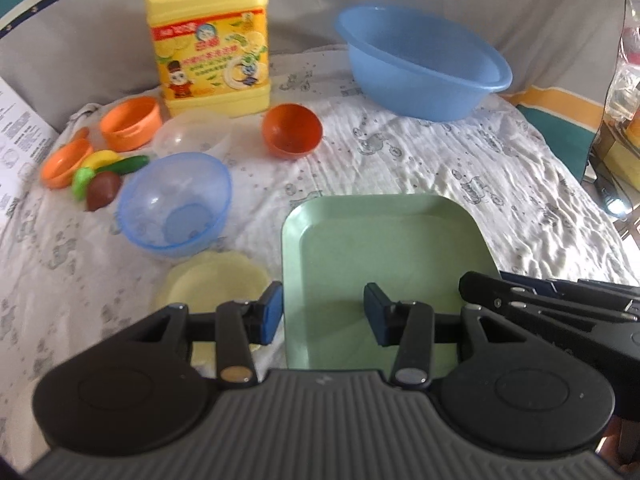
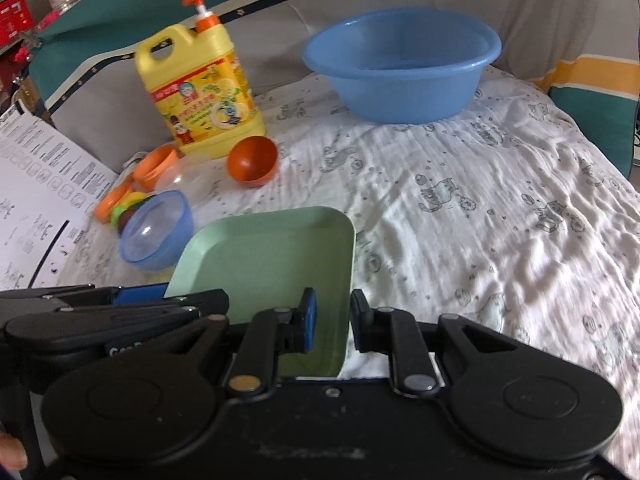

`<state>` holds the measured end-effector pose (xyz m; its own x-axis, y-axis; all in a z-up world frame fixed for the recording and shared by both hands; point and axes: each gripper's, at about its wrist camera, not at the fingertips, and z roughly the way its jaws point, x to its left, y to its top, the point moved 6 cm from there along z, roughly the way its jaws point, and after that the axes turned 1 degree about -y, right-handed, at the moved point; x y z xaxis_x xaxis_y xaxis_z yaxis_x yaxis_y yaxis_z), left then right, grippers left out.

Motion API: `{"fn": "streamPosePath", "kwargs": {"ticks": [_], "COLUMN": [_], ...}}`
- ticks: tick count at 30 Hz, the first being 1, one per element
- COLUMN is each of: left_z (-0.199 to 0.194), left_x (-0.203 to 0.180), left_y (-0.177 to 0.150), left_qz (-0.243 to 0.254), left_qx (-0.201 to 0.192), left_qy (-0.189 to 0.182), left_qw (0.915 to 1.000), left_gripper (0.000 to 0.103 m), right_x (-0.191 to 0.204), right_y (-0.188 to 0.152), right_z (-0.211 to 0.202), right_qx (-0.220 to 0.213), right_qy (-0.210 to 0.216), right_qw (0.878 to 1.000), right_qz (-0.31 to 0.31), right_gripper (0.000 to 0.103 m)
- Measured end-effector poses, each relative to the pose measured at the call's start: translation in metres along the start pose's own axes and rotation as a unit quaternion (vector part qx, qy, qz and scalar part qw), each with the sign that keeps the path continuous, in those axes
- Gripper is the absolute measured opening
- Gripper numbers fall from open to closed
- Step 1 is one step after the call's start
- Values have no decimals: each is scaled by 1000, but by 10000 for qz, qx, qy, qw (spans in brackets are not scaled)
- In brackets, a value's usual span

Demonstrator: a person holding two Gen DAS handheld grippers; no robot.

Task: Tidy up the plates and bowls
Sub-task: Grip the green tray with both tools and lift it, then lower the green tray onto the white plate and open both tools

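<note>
A green square plate lies on the white cloth; it also shows in the right wrist view. My left gripper is open, its fingers straddling the plate's left rim. My right gripper straddles the plate's right rim with a narrow gap; whether it pinches the rim is unclear. A pale yellow plate lies left of the green one. A clear blue bowl, a clear bowl and an orange-brown bowl lie farther back.
A big blue basin stands at the back. A yellow detergent jug stands back left. Orange cups and toy food sit at the left beside a printed paper sheet.
</note>
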<state>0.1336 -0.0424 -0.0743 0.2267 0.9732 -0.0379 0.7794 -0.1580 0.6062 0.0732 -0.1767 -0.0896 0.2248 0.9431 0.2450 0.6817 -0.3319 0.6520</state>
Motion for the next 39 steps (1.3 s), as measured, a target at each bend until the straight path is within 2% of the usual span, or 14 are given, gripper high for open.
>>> {"fn": "streamPosePath", "kwargs": {"ticks": [6,19,30,39], "left_z": [-39,-107,-141,-141], "left_x": [25,123,195,221], "left_y": [-12,-50,-84,-123], "left_qz": [-176,-1002,-1416,-1364], "left_qx": [-160,-490,-608,-455], "left_qy": [119,390,805,865], "left_qw": [9996,9930,9848,9858], "left_gripper": [43,43,43,43], "right_x": [36,146,240,267], "right_y": [-3,-28,-55,-104], "right_z": [-26,-43,-48,-30], "right_qx": [-47,213,464,939], "right_qy": [174,673,1080,1155], "right_qw": [9995,9904,9768,9680], "right_qz": [-273,-1185,-1792,-2020], "right_gripper": [19,19,19,20]}}
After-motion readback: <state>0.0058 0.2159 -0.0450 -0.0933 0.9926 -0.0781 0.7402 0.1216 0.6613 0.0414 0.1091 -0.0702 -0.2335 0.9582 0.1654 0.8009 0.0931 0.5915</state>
